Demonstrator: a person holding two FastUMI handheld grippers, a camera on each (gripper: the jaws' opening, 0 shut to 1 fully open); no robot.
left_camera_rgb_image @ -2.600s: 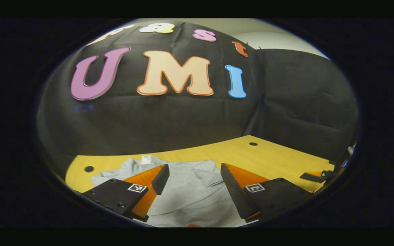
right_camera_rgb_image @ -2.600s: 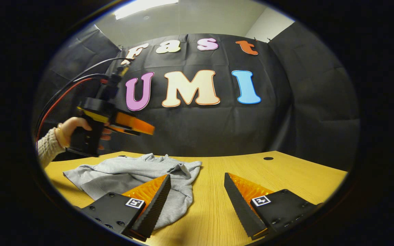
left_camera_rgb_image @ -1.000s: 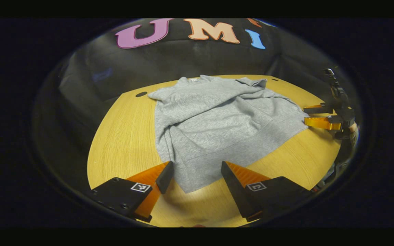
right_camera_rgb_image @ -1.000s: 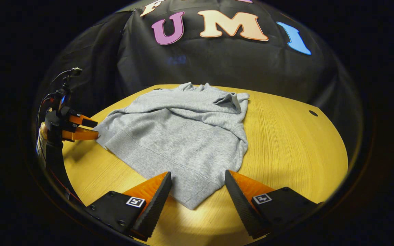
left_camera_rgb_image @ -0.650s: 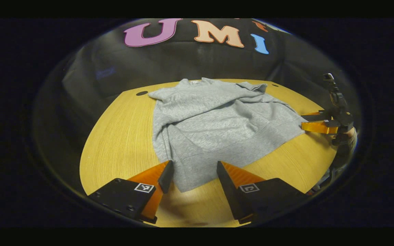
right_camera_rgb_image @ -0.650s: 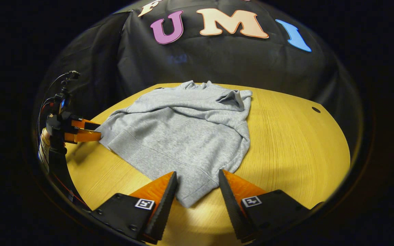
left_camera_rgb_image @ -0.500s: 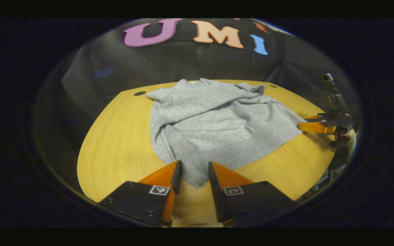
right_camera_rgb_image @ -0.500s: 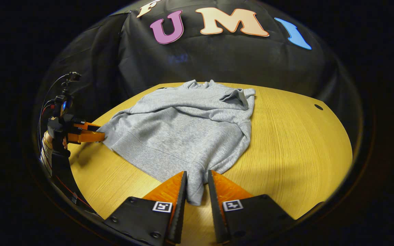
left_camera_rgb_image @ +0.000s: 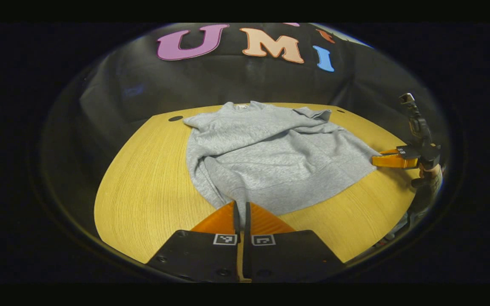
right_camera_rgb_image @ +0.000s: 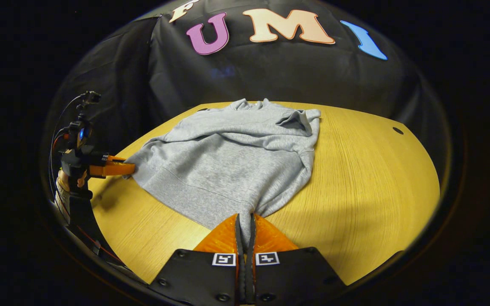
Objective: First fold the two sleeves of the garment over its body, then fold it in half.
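The garment (left_camera_rgb_image: 270, 157) lies mid-frame on the bench (left_camera_rgb_image: 143, 187), sleeves apparently already folded in, each tool, left (left_camera_rgb_image: 240, 212) and right (right_camera_rgb_image: 245, 225), pinched closed on a near hem corner, so next comes lifting both corners evenly toward the collar.

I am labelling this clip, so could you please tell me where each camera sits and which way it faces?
Left gripper view: rides the left gripper, low at the near left hem corner of the sweatshirt, facing the wall; its fingers pinch the hem.
Right gripper view: rides the right gripper at the near right hem corner, facing likewise; its fingers pinch cloth.
Shared: sweatshirt, table, and each other's gripper.
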